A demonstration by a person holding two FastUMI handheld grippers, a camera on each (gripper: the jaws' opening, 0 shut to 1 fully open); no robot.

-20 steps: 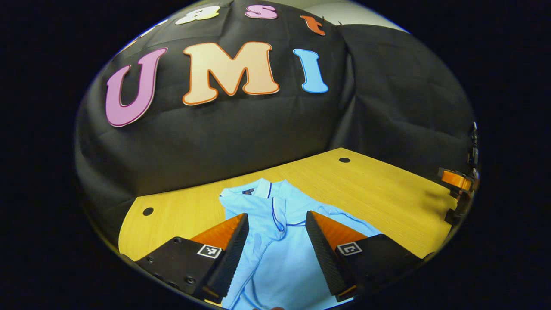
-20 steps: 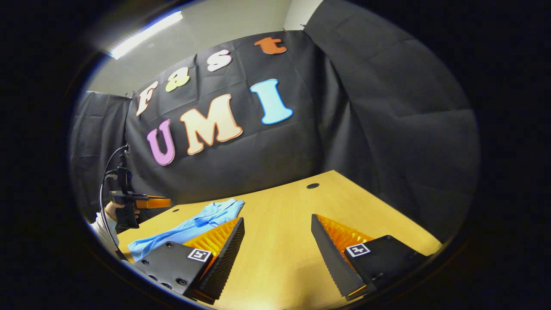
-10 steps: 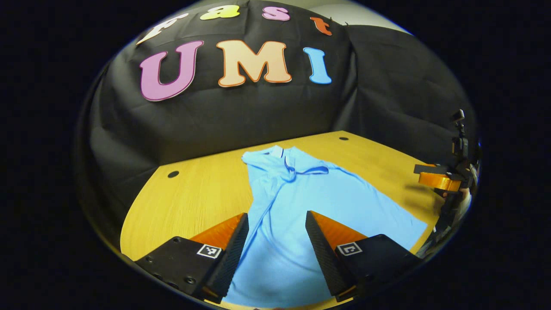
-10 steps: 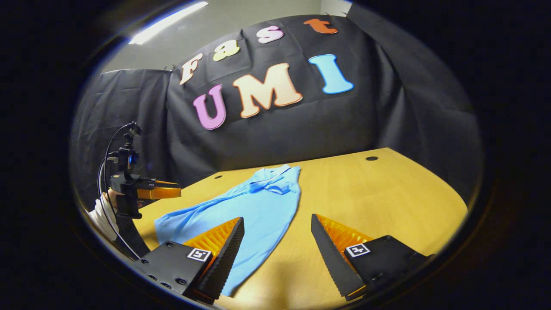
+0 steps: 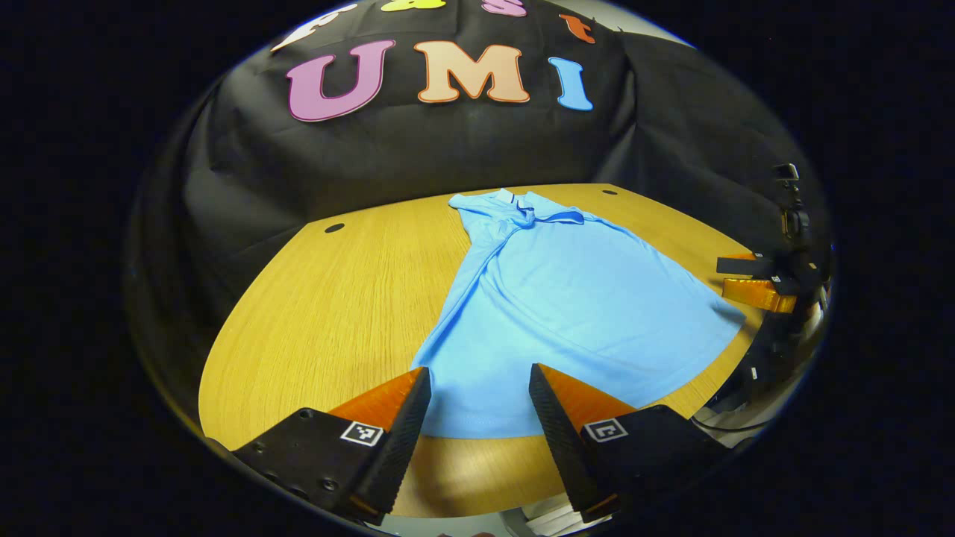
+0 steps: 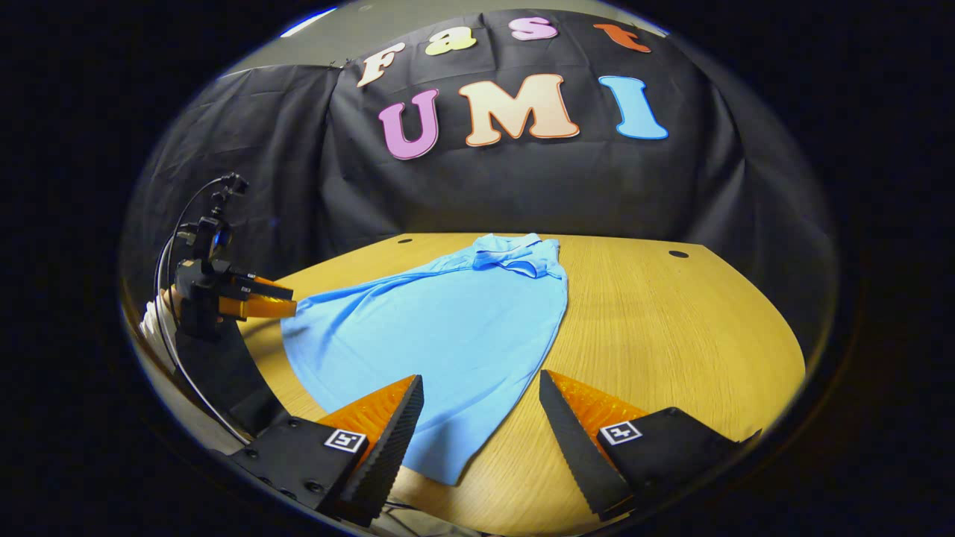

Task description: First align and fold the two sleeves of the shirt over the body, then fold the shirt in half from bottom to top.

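Left gripper view: the left tool point(image 5: 474, 418) hangs released, fingers apart, over the near hem of the light blue shirt point(image 5: 567, 298), which lies flat on the wooden counter point(image 5: 328, 313), collar at the far end. The right tool point(image 5: 753, 280) sits at the right edge, partly cut off.

Right gripper view: the right tool point(image 6: 477, 429) is released above the shirt's point(image 6: 448, 328) near hem. At far left the left tool point(image 6: 254, 298) is held over the counter point(image 6: 671, 335); the hand holding it is hard to make out.
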